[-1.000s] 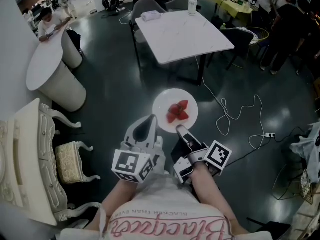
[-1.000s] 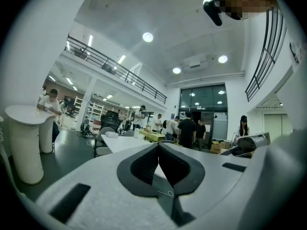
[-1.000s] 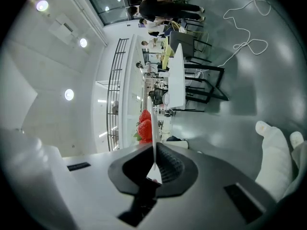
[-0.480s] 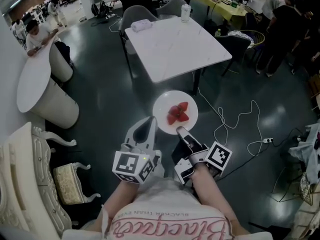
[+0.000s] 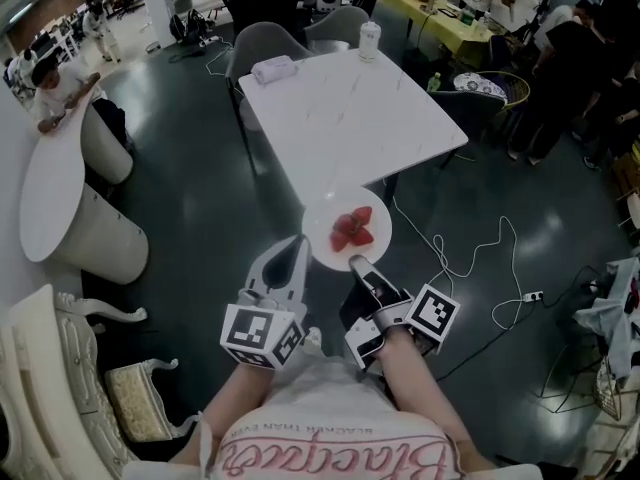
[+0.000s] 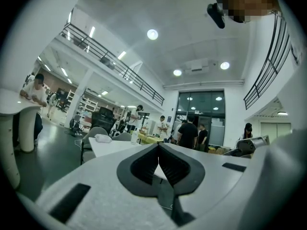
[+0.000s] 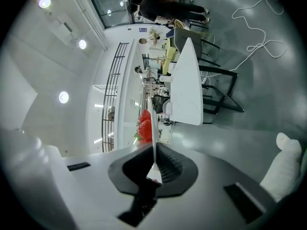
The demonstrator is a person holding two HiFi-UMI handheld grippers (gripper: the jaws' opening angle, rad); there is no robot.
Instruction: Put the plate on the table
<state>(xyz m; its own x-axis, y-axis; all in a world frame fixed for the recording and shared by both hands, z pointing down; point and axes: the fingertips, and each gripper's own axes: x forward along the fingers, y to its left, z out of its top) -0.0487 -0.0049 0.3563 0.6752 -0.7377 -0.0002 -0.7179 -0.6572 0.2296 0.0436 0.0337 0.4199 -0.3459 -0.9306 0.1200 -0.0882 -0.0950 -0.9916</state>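
A round white plate [image 5: 325,244] carrying strawberries [image 5: 351,229] is held out in front of me, above the floor near the white square table's [image 5: 345,103] near corner. My right gripper [image 5: 356,264] is shut on the plate's near rim. In the right gripper view the plate [image 7: 153,128] shows edge-on between the pads, with the strawberries [image 7: 145,124] to its left. My left gripper [image 5: 296,246] hangs just left of the plate, shut with nothing in it; its closed tips [image 6: 158,163] point toward the table [image 6: 111,145].
A white box [image 5: 271,69] and a cup [image 5: 369,40] stand at the table's far side. Grey chairs [image 5: 258,48] are behind it. A round white table [image 5: 55,193] is at the left. Cables [image 5: 470,250] lie on the dark floor at the right. People stand at the back right.
The table has come nearer: I have walked forward with the plate, which now reaches the table's near corner. Both grippers keep their pose and hold.
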